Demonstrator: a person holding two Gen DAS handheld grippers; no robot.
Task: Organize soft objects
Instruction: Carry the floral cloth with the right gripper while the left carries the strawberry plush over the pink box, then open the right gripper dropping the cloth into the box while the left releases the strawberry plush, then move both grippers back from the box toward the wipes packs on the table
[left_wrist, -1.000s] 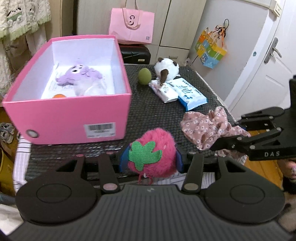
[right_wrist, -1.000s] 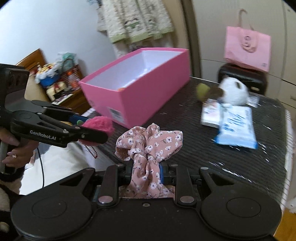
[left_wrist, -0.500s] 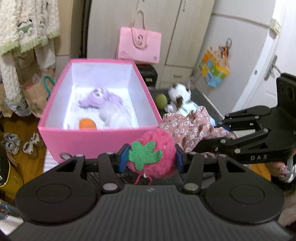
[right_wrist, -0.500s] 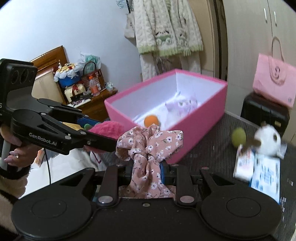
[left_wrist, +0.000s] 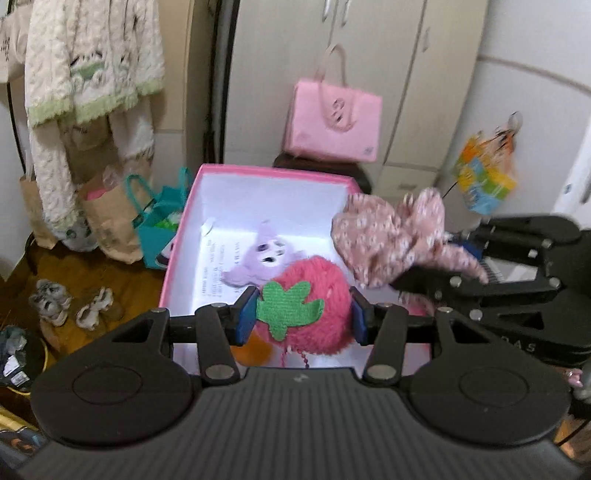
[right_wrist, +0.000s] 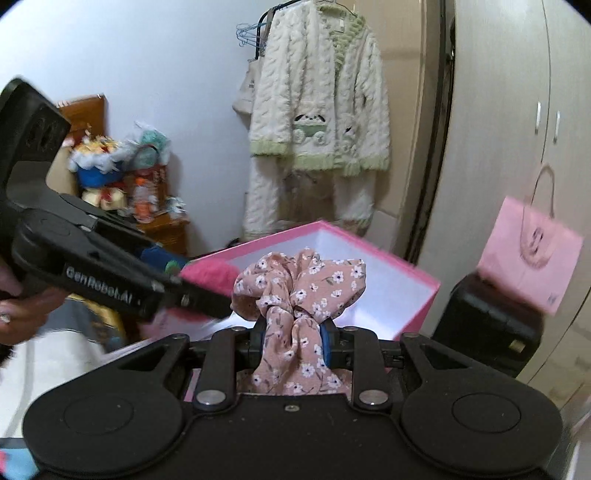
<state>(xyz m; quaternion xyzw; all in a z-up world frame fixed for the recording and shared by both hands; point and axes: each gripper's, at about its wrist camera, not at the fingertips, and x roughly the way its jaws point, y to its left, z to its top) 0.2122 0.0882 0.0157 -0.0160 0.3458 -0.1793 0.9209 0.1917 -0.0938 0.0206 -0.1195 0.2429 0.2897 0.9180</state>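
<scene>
Two grippers in play here, each pinching one soft thing. The left gripper (left_wrist: 302, 314) has its blue pads squeezed onto a fuzzy pink strawberry plush (left_wrist: 310, 299), round and shaggy, with a flat green felt leaf stitched on the front and a thin beaded cord dangling underneath. It hangs over the near end of the pink box (left_wrist: 258, 171). The right gripper (right_wrist: 293, 341) is clamped on a floral scrunchie (right_wrist: 299, 286), thin dusty-pink fabric with small white flowers, bunched into ruffles above the pads and hanging loose below. In the left wrist view the scrunchie sits at about 2 o'clock from the strawberry, over the box's right wall.

The box is a rectangular cardboard one, pink outside, white inside. In it I count one lilac plush toy (left_wrist: 258, 258) lying at 11 o'clock from the strawberry, plus one orange rounded thing (left_wrist: 255, 352) at 7 o'clock, mostly hidden. One glossy pink bag (left_wrist: 334, 122) stands behind the box at 12 o'clock.
</scene>
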